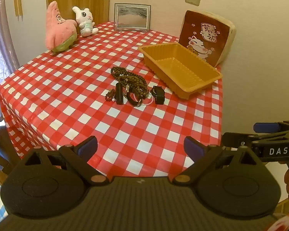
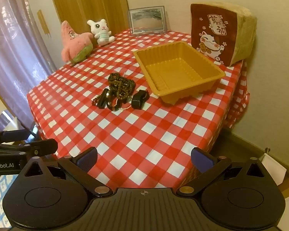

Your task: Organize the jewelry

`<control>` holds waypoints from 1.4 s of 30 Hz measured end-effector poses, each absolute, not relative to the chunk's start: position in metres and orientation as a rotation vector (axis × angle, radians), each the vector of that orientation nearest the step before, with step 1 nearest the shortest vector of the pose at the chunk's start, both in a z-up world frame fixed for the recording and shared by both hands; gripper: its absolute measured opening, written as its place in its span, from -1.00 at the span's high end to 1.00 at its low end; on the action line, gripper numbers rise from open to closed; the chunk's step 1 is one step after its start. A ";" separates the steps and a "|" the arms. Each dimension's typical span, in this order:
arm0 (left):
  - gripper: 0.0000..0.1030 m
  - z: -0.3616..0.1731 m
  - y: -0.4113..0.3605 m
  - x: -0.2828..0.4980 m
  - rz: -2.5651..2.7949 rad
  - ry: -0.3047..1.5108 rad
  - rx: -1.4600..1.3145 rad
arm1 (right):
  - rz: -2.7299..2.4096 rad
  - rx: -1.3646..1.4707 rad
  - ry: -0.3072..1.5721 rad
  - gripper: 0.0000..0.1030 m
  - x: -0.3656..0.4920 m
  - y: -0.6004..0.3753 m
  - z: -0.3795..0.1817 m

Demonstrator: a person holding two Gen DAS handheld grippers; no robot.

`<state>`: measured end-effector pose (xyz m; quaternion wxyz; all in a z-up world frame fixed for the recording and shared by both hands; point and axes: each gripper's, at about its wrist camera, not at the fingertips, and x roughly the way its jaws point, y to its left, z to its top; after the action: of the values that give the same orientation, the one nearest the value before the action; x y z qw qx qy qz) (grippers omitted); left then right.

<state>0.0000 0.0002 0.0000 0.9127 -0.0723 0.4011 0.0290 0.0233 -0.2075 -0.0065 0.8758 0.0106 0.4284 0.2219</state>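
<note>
A heap of brown bead strings, dark bracelets and bangles [image 1: 129,85] lies well ahead of the jaws, beside an empty amber plastic tray [image 1: 200,65] set upright.

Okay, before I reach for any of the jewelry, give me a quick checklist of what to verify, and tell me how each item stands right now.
1. Left hand-held gripper open, nothing between its fingers: ok.
2. Right hand-held gripper open, nothing between its fingers: ok.
3. Ribbed orange plastic tray empty and upright on the red-and-white checked tablecloth: ok.
4. Jewelry separated for single picks: not ok; the brown wooden bead strands, black bands and a pink bead bracelet lie overlapping in one pile.
5. Black folded strap lies nearest the tray: ok as a first pick.
6. Whether the strands are knotted together: cannot tell.
</note>
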 end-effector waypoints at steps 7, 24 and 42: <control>-0.86 0.000 0.000 0.000 0.064 0.828 -0.143 | 0.461 0.019 0.892 -1.00 0.028 -0.206 -0.006; -0.86 0.000 0.000 0.000 0.063 0.830 -0.145 | 0.463 0.011 0.890 -1.00 0.033 -0.201 -0.003; -0.86 0.000 0.000 0.000 0.063 0.829 -0.146 | 0.458 0.004 0.888 -1.00 0.034 -0.199 -0.002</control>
<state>0.0001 0.0001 0.0000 0.9123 -0.0707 0.4023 0.0304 0.0343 -0.1986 -0.0018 0.8777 0.0020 0.4259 0.2197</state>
